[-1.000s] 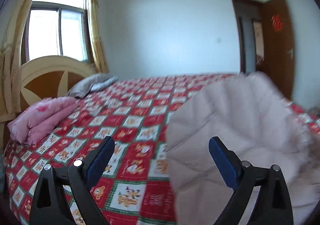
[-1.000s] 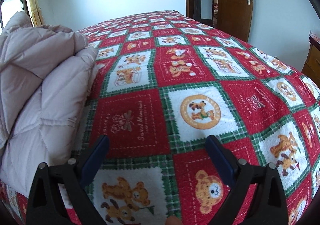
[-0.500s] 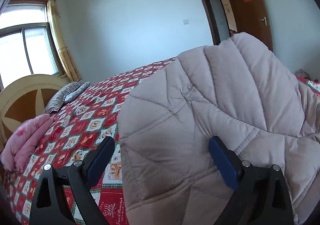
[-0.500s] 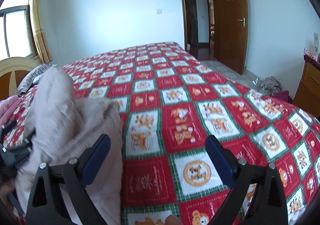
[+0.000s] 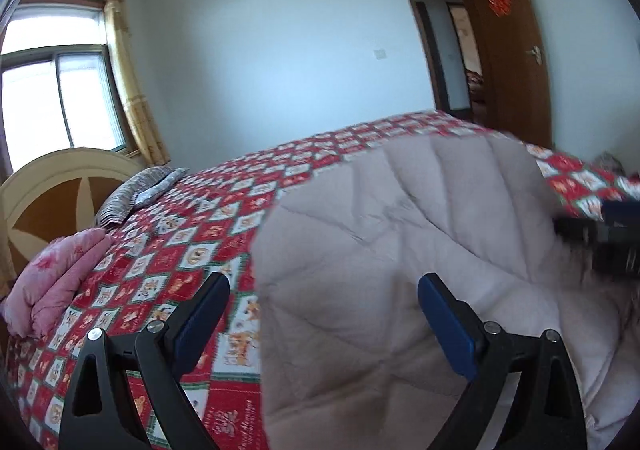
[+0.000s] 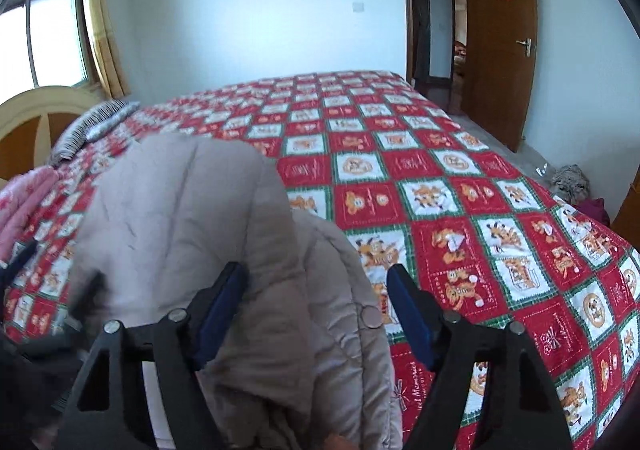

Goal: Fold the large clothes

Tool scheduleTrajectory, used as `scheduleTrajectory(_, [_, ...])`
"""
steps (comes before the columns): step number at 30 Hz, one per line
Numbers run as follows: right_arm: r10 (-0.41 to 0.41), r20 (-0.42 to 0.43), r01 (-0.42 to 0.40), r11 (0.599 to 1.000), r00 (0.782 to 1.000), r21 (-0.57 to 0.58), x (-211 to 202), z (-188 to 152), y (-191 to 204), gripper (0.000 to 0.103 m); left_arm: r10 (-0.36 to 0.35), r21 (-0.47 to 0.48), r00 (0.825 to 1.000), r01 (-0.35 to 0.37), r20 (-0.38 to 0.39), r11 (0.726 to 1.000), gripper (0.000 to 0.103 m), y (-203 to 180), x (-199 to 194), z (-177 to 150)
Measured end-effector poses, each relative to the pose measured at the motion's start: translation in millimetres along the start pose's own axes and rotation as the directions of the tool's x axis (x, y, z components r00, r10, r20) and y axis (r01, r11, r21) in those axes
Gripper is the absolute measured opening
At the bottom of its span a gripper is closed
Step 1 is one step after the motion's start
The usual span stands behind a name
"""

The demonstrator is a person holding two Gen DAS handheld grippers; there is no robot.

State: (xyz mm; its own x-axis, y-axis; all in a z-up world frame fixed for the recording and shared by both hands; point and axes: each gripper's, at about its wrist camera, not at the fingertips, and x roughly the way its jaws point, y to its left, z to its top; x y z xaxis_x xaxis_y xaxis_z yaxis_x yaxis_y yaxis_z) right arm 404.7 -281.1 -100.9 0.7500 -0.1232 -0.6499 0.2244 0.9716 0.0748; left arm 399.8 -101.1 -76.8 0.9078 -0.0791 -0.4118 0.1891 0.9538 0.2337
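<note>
**Operator:** On the bed (image 6: 460, 186), at 9 o'clock in the right wrist view, the jacket (image 6: 192, 210) is bunched up. How do you want it gripped?

**Guide:** Your right gripper (image 6: 316, 308) has just been closing its jaws; the snap-button edge sits between them, and I cannot tell whether the pads are pressing it yet. Close fully on that edge. Your left gripper (image 5: 322, 320) is released, with padding between its jaws; take a matching edge, then spread the jacket flat.

**Operator:** Its look?

**Guide:** Pale beige, quilted, puffy. Expect it to spring back.
</note>
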Motion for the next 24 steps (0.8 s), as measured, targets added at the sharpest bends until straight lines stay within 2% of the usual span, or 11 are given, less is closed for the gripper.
scheduleTrajectory(3, [-0.023,-0.037,0.023,1.0,0.999,-0.007,15.3,-10.6,-6.1,0.076,-0.006,-0.027,1.0,0.005,-0.028,1.0,0.098,9.3,16.2,10.3])
scheduleTrajectory(7, [-0.022,-0.09,0.023,1.0,0.996,0.007,21.8,-16.7,-15.2,0.076,-0.017,0.048,0.991,0.023,-0.13,0.999,0.098,-9.9,48.2,3.1])
scheduleTrajectory(10, [-0.04,-0.112,0.042,0.999,0.993,0.017,13.0,-3.5,-14.9,0.076,-0.009,0.05,0.993,0.015,-0.118,0.999,0.098,-18.9,47.9,-1.8])
scheduleTrajectory(14, [-0.086,-0.122,0.082,0.996,0.989,-0.033,15.4,18.7,-2.6,0.079,-0.011,0.044,0.993,0.017,-0.121,0.999,0.098,-17.9,48.9,-1.6])
scheduleTrajectory(19, [-0.127,-0.138,0.117,0.99,0.982,-0.08,44.7,22.9,13.7,0.083,0.029,-0.024,0.989,-0.033,-0.142,0.999,0.099,-1.4,56.1,4.6])
scheduleTrajectory(24, [-0.158,-0.115,0.149,0.985,0.981,-0.085,59.4,6.1,15.4,0.086,-0.047,-0.108,0.977,0.025,-0.208,0.994,0.102,8.3,82.2,-6.3])
